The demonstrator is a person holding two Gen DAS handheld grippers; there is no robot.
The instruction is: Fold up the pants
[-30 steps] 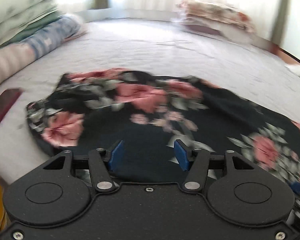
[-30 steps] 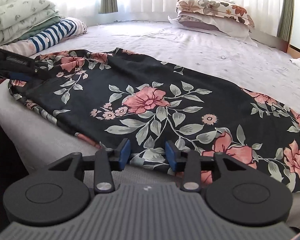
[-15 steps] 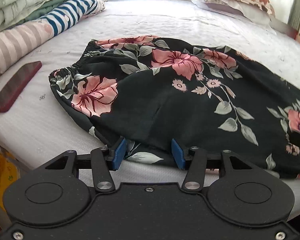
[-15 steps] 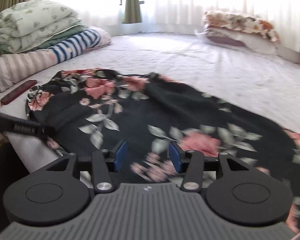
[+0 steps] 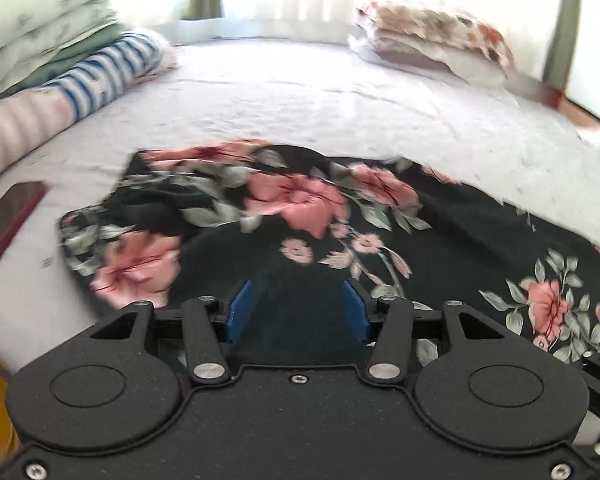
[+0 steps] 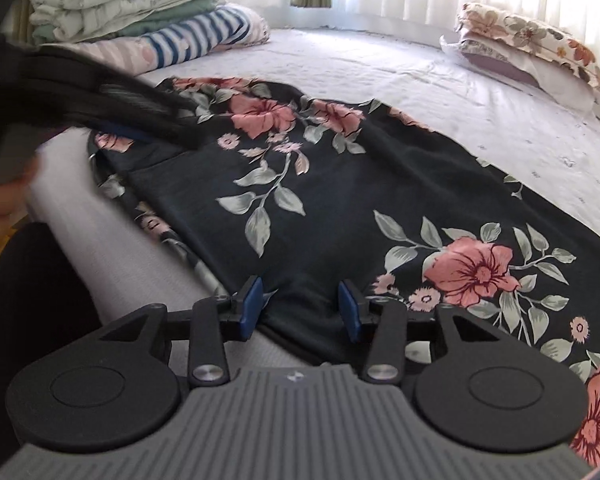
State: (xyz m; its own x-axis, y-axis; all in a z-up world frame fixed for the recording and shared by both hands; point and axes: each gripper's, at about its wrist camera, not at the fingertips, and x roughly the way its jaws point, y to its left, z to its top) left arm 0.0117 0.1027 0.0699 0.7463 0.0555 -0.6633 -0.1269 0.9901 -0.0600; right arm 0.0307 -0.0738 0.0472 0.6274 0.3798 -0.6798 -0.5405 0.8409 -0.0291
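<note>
Black pants (image 6: 340, 184) with pink flowers lie spread across the bed, waistband to the left. My right gripper (image 6: 300, 304) hovers at their near edge by the mattress side. Its jaws are closing, dark cloth lies between the blue pads, and the pads do not press it. My left gripper (image 5: 298, 310) is low over the waist end of the pants (image 5: 300, 208), pads apart, with black cloth filling the gap. In the right wrist view its blurred black frame (image 6: 80, 92) reaches over the waistband.
A dark red phone (image 5: 8, 220) lies on the sheet left of the pants. Folded bedding (image 6: 120, 4) and a striped blanket (image 6: 196, 40) are stacked at the back left, pillows (image 6: 528, 48) at the back right. A person's hand (image 6: 0, 208) is at the left edge.
The left gripper dropped lower and closer onto the waist end, and the cloth now fills its gap. The right gripper slid along the near edge and rolled, and its pads drew closer.
</note>
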